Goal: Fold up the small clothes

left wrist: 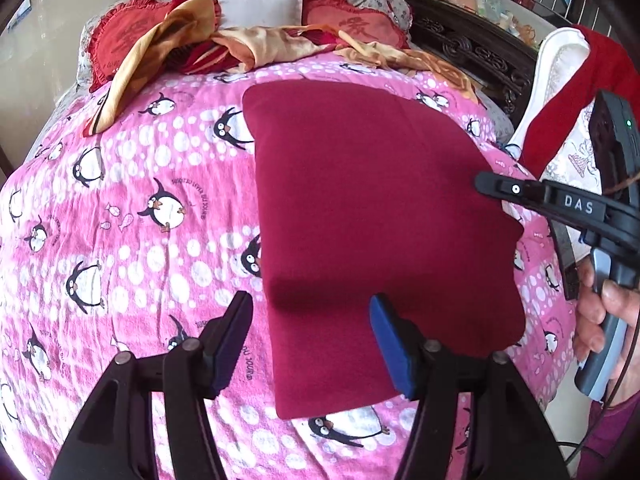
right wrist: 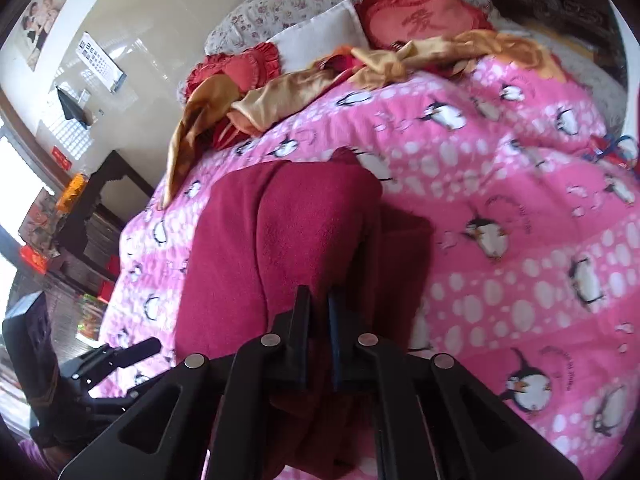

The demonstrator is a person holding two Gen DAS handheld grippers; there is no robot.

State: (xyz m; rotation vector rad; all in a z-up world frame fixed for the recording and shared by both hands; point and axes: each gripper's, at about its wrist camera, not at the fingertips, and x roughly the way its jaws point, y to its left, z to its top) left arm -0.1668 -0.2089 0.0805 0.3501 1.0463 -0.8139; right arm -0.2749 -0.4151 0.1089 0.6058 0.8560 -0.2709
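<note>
A dark red garment (left wrist: 372, 220) lies folded into a rough rectangle on the pink penguin blanket (left wrist: 140, 220). My left gripper (left wrist: 310, 340) is open and empty, hovering over the garment's near left corner. My right gripper (right wrist: 319, 312) has its jaws nearly closed on the garment's right edge (right wrist: 304, 232), which is lifted and bunched in the right wrist view. In the left wrist view the right gripper (left wrist: 496, 188) reaches in from the right at the garment's right edge.
Red heart cushions (left wrist: 120, 44), a white pillow (left wrist: 260, 8) and orange-gold cloth (left wrist: 260, 48) lie at the head of the bed. A dark carved headboard (left wrist: 472, 48) and a white chair draped in red cloth (left wrist: 568, 92) stand on the right.
</note>
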